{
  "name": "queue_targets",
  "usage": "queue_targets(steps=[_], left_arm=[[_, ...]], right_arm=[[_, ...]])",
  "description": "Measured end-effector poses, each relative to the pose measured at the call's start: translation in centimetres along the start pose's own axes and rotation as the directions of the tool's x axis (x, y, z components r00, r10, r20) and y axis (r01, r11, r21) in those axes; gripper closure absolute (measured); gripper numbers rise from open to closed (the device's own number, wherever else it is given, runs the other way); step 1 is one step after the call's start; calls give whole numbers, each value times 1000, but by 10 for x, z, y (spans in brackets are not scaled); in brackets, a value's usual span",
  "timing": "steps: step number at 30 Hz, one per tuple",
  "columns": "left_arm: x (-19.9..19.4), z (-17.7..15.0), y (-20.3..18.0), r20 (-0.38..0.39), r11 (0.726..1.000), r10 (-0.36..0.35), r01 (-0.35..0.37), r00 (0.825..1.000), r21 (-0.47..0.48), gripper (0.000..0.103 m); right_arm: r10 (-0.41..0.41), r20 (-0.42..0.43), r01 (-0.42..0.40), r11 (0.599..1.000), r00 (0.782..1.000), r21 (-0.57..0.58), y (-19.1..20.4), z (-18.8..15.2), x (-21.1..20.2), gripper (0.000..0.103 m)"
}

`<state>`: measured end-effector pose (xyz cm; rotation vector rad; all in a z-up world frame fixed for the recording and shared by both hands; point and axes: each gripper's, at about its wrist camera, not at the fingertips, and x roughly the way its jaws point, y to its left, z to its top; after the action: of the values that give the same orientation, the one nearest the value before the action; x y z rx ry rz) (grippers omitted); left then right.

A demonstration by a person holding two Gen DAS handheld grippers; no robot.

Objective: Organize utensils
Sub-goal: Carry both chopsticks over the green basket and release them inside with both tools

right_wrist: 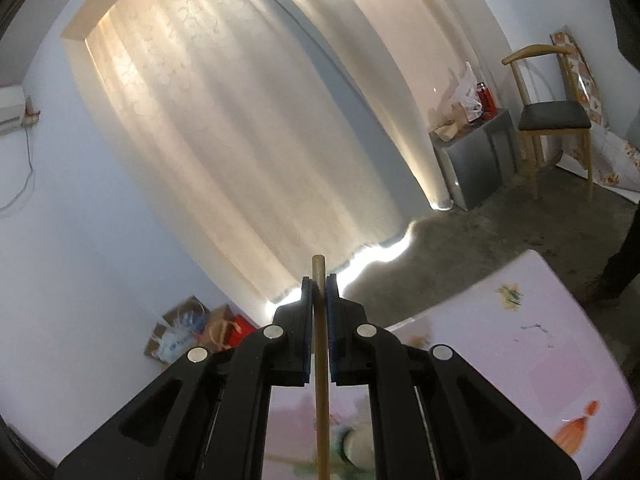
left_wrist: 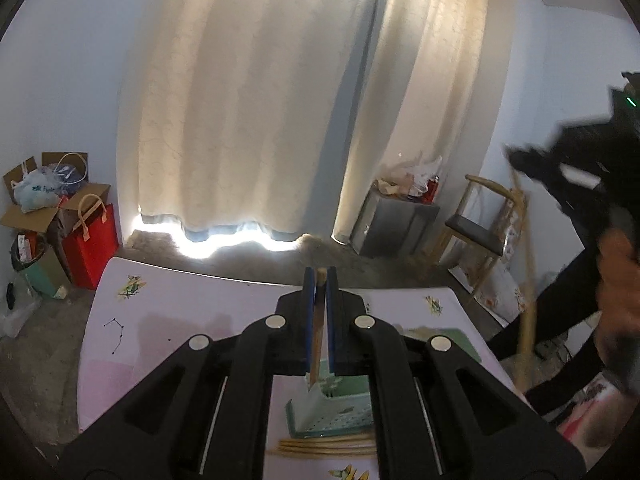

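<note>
Evidently mid-sort: left gripper (left_wrist: pixel 320 276) clamped on a chopstick (left_wrist: pixel 317 332) hanging point-down, ready for the green holder (left_wrist: pixel 340 408) at six o'clock; right gripper (right_wrist: pixel 319 284) clamped on another chopstick (right_wrist: pixel 321 360); loose chopsticks (left_wrist: pixel 324 446) lying beside the holder on the table (left_wrist: pixel 180 312).

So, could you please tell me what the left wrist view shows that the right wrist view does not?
Only the left wrist view shows the green basket, loose chopsticks lying in front of it, and the right gripper from outside. Only the right wrist view shows the air conditioner on the wall. Both show a gripper shut on a chopstick, left gripper and, plus the curtains, the chair and the pink table.
</note>
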<state>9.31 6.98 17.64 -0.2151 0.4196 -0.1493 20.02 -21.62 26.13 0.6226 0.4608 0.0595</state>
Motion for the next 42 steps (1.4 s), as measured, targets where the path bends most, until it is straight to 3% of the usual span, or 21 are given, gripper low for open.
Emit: queue_targets(steps=[5, 10, 13, 16, 19, 21, 24, 26, 27, 32, 37, 42], left_arm=[[0, -1, 9, -22, 1000, -5, 5, 1000, -22, 100], [0, -7, 10, -41, 999, -6, 5, 999, -43, 100], [0, -8, 9, -42, 999, -5, 4, 999, -41, 100], [0, -9, 10, -40, 999, -6, 4, 999, -51, 100], [3, -9, 10, -44, 999, -9, 7, 999, -49, 100], [2, -9, 10, -47, 999, -10, 8, 999, -51, 100], [0, -9, 11, -47, 998, -12, 9, 999, -66, 100], [-2, -9, 10, -48, 998, -12, 9, 999, -68, 99], [-3, -10, 9, -51, 998, -16, 13, 999, -67, 98], [-12, -11, 0, -37, 998, -29, 27, 999, -50, 76], [-35, -12, -5, -1, 998, -34, 34, 999, -52, 69], [-70, -26, 12, 27, 990, -29, 32, 999, -136, 66]], right_arm=[[-19, 105, 25, 998, 994, -53, 26, -14, 35, 96], [31, 208, -6, 993, 978, -120, 34, -49, 51, 96], [5, 285, 58, 975, 959, -212, 36, -78, 50, 96], [32, 283, 37, 971, 959, -236, 36, -96, 49, 96], [32, 343, 75, 953, 939, -294, 39, -117, 44, 96], [36, 322, 84, 932, 946, -353, 44, -130, 47, 96], [54, 259, 43, 933, 964, -358, 39, -139, 44, 90], [55, 238, 31, 937, 970, -347, 32, -144, 35, 64], [55, 232, 30, 938, 971, -345, 28, -146, 32, 61], [39, 185, 17, 956, 982, -292, 8, -148, 10, 56], [35, 161, -9, 987, 986, -162, -27, -132, -20, 56], [-10, 179, 22, 998, 984, -64, -69, -119, -61, 55]])
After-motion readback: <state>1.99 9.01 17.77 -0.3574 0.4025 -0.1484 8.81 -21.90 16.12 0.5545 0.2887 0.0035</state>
